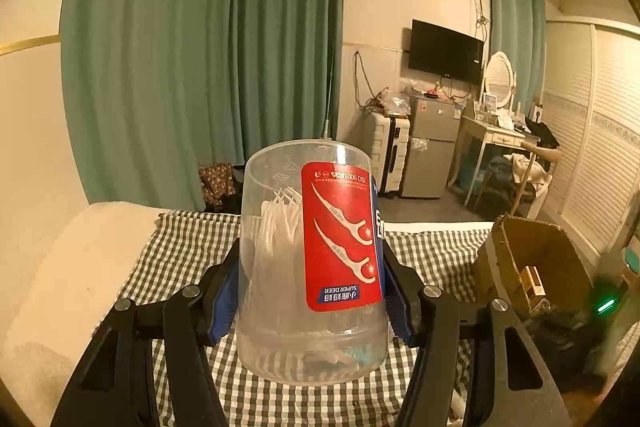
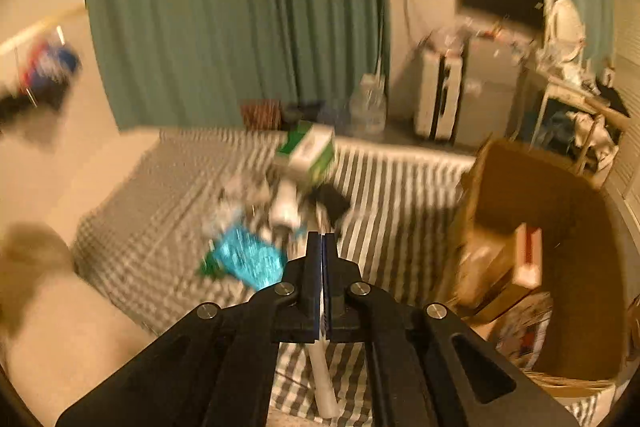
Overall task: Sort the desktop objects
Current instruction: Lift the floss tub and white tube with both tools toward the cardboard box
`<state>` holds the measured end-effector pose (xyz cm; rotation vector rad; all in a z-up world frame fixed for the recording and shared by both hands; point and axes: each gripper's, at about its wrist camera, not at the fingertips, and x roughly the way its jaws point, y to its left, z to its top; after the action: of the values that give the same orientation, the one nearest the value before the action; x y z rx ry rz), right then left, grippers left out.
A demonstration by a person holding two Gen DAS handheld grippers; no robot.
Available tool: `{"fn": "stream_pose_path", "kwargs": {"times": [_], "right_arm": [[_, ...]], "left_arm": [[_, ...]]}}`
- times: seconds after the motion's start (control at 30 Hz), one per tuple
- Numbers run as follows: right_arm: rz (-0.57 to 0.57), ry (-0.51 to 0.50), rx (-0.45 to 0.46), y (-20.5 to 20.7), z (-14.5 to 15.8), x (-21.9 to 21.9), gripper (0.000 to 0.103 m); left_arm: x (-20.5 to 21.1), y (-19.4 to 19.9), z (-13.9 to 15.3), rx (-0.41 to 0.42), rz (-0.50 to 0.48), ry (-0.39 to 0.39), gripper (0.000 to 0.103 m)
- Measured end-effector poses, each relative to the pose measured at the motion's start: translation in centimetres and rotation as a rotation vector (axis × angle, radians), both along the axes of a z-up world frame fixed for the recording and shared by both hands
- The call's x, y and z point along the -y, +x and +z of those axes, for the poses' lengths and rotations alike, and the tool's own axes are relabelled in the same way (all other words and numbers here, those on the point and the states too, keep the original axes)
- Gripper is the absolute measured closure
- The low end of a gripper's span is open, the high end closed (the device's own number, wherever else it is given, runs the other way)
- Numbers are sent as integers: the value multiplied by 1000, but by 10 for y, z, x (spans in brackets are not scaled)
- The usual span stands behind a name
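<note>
Left gripper (image 1: 312, 291) clamped on floss-pick jar (image 1: 312, 259), frame centre | light, rigid, slick plastic; grip mid-wall | right gripper (image 2: 323, 247) jaws closed, white stick (image 2: 322, 379) below, possibly held

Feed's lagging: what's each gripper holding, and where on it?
Left gripper clamps the upside-down floss pick jar by its lower sides. Right gripper is shut on a thin white stick, identity unclear.

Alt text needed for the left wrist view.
The left gripper is clamped on a clear floss-pick jar, held upside down so its red label reads inverted, above a checked cloth. A cardboard box stands to the right.
</note>
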<state>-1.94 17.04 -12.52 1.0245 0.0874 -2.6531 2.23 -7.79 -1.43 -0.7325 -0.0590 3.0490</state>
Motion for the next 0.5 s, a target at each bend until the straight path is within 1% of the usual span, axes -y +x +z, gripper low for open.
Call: {"fn": "stream_pose_path", "kwargs": {"times": [0.03, 0.07, 0.1, 0.13, 0.17, 0.23, 0.3, 0.33, 0.37, 0.47, 0.5], "right_arm": [[30, 18, 83, -12, -23, 5, 102], [44, 29, 143, -18, -41, 6, 101], [50, 33, 178, -19, -51, 8, 99], [56, 27, 237, -26, -68, 8, 95], [55, 22, 267, -29, -78, 7, 92], [39, 23, 331, -32, -98, 5, 76], [30, 21, 412, -39, -119, 3, 74], [35, 22, 436, -39, -125, 4, 74], [39, 39, 470, -40, -134, 5, 74], [60, 85, 521, -39, -147, 12, 73], [63, 95, 520, -38, -147, 13, 74]], "left_arm": [[1, 0, -1, 1, -1, 1, 40], [2, -2, -1, 4, 1, 10, 40], [3, -2, -2, 6, 2, 16, 40], [4, -3, -2, 9, 2, 24, 40], [4, -4, -2, 9, 1, 27, 40], [3, -4, 1, -1, 0, 26, 40], [4, -4, 2, -11, -3, 23, 40], [4, -4, 5, -18, -5, 23, 40], [4, -5, 7, -23, -5, 26, 40], [2, -10, 14, -37, -1, 32, 40], [1, -12, 17, -41, 1, 33, 40]]}}
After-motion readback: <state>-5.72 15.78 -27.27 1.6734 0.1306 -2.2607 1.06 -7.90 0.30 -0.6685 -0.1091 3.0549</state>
